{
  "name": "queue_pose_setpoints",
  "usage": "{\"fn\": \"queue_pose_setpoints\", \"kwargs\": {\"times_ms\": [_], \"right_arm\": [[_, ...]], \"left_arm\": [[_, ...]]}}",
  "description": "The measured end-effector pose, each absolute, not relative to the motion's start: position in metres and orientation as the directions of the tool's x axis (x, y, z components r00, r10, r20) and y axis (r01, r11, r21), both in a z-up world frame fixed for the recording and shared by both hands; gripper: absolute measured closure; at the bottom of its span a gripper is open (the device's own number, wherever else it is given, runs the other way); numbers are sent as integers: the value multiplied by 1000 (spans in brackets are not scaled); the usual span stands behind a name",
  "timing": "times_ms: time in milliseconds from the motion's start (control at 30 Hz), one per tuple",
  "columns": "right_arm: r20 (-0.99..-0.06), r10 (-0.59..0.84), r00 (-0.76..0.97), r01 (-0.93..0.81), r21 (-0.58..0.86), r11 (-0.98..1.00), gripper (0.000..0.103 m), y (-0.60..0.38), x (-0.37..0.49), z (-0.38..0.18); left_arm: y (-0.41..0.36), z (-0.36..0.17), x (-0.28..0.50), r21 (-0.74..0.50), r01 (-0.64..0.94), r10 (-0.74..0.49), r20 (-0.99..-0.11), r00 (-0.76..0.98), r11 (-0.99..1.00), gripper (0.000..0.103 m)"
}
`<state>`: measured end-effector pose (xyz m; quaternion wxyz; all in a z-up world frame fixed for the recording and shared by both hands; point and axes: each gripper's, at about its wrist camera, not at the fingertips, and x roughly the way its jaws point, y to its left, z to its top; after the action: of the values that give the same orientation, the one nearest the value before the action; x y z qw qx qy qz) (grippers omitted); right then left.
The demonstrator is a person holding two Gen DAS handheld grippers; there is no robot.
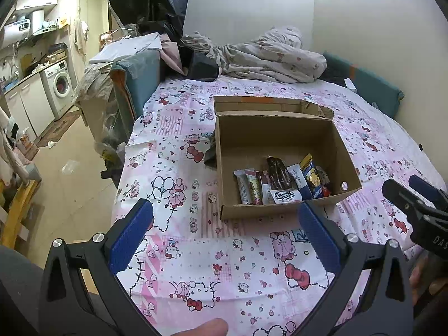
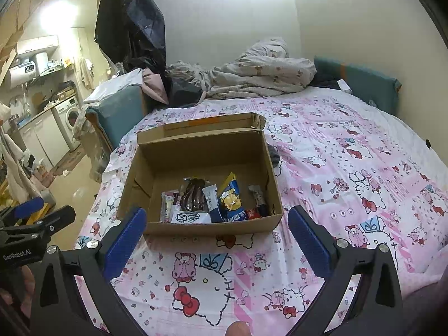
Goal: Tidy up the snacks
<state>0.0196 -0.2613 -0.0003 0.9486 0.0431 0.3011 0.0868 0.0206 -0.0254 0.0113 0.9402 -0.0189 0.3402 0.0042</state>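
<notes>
Several glossy snack packets (image 2: 221, 201), cardboard box (image 2: 201, 151), perhaps foil

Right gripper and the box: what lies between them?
Only bare patterned sheet. In the right wrist view the right gripper hangs open before the box, nothing in the stretch; the snacks sit inside the box.

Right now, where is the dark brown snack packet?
In both views the dark brown snack packet lies inside the cardboard box, near its front wall, between the pale packets on its left and the blue-yellow packet.
</notes>
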Motion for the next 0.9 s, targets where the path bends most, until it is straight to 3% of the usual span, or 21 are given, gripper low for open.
{"fn": "queue_pose_setpoints", "kwargs": {"times_ms": [900], "right_arm": [[-567,191,801,-142,130,981,0,-258,20,-4]], "left_arm": [[-25,11,19,-26,-27,4,-642,767,999,0]]}}
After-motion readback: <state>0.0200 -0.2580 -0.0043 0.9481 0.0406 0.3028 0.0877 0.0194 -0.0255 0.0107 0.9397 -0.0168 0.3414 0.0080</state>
